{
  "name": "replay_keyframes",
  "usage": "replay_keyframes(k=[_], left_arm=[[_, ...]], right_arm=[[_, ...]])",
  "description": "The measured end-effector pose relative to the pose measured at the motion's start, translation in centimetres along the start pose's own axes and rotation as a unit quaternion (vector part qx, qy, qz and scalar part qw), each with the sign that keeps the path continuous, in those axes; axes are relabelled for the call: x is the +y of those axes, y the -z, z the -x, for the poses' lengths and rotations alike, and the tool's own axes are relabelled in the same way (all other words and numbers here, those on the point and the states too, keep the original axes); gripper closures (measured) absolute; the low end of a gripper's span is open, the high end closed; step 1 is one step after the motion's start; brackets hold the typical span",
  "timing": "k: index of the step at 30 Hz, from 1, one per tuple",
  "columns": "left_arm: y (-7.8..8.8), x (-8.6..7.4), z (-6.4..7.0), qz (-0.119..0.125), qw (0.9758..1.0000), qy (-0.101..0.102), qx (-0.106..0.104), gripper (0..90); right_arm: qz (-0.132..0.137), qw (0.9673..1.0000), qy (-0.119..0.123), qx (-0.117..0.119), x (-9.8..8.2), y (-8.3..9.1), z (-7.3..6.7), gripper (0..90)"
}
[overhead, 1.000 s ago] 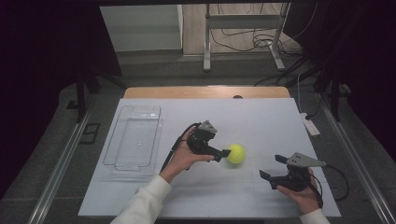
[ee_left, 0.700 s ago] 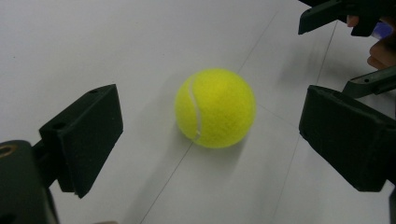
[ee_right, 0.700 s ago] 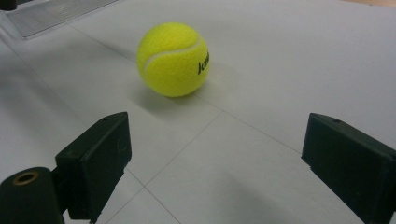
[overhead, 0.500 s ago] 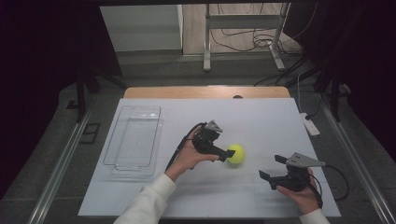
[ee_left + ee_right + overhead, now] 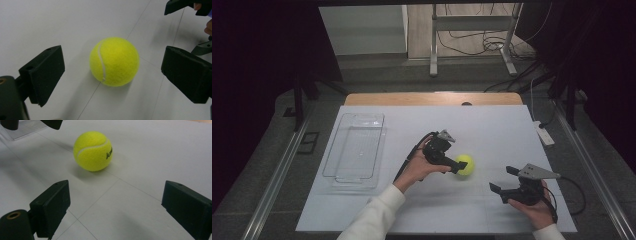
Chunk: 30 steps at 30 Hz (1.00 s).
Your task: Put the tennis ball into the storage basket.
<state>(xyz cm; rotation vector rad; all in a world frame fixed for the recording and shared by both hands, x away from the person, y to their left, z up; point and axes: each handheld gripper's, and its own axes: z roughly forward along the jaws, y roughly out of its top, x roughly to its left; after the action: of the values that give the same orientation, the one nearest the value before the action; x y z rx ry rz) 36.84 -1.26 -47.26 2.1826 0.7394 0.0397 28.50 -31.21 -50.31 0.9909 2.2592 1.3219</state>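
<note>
While the right gripper view alone shows its black lettering, the tennis ball sits untouched between the wide-open, just-widened left gripper.

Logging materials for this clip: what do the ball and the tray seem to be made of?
Tennis ball: fuzzy yellow felt, matte, with a white seam; core unseen. Tray: clear, glossy, probably rigid plastic, since the white table shows through it.

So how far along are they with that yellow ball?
Early on. The tennis ball sits on the table, not yet gripped. The left claw has just been opening, its jaws on either side of the ball without touching. Closing and lifting remain. The right claw waits open nearby.
</note>
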Motion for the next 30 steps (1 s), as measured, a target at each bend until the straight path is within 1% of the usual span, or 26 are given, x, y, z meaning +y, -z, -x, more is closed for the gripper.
replay_keyframes(k=[2,7,11,14,15,22,24,30], left_arm=[[-0.3,0.1,0.0,-0.004,1.0000,-0.004,-0.002,5.9],[-1.0,0.2,0.0,-0.009,0.9999,-0.001,-0.005,5.4],[-1.5,0.3,0.0,-0.016,0.9998,-0.005,-0.008,4.8],[-2.0,0.3,-0.1,-0.019,0.9998,-0.001,-0.009,4.4],[-2.1,0.3,-0.1,-0.021,0.9997,-0.003,-0.009,4.3],[-3.0,0.4,0.0,-0.025,0.9996,0.000,-0.013,4.2],[-3.1,0.5,0.0,-0.028,0.9995,-0.003,-0.013,4.2],[-3.7,0.5,0.0,-0.032,0.9994,-0.001,-0.014,4.3]], right_arm=[[0.000,1.0000,0.001,0.001,0.0,0.0,0.0,8.3],[-0.001,1.0000,0.000,0.000,0.0,0.0,0.0,8.3],[-0.001,1.0000,0.000,0.000,0.0,0.0,0.1,8.2],[-0.002,1.0000,0.001,-0.001,-0.1,0.0,0.1,8.3],[-0.001,1.0000,0.000,0.000,-0.1,0.0,0.1,8.3],[-0.003,1.0000,0.001,0.000,-0.1,0.0,0.1,8.3],[-0.003,1.0000,0.001,0.000,-0.1,0.0,0.1,8.3],[-0.003,1.0000,0.001,0.000,-0.1,0.0,0.1,8.3]])
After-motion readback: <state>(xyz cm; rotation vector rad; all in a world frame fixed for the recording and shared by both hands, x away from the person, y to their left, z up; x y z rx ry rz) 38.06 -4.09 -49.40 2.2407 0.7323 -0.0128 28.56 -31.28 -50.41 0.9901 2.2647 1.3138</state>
